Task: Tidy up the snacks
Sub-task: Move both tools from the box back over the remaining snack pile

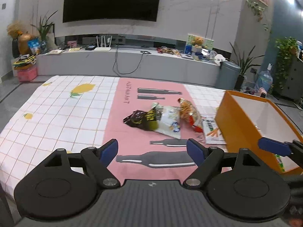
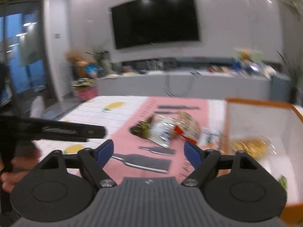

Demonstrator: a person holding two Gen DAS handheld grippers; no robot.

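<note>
Several snack bags lie in a loose pile on the pink mat (image 1: 132,136): a black bag (image 1: 139,120), a white bag (image 1: 168,122), an orange-red bag (image 1: 189,114) and a flat carrot-print bag (image 1: 212,131). An orange box (image 1: 234,123) with a white inside stands to their right; in the right wrist view the box (image 2: 251,113) holds a yellow snack bag (image 2: 251,147). My left gripper (image 1: 152,151) is open and empty, short of the pile. My right gripper (image 2: 148,151) is open and empty too, near the box's left wall; one blue fingertip (image 1: 272,146) of it shows over the box.
The table wears a white checked cloth with lemon prints (image 1: 81,89). A long grey TV bench (image 1: 132,62) with clutter runs behind it under a wall TV (image 1: 111,0). A grey bin (image 1: 228,74) and plants stand at the far right. The other gripper's black body (image 2: 53,130) and a hand are at left.
</note>
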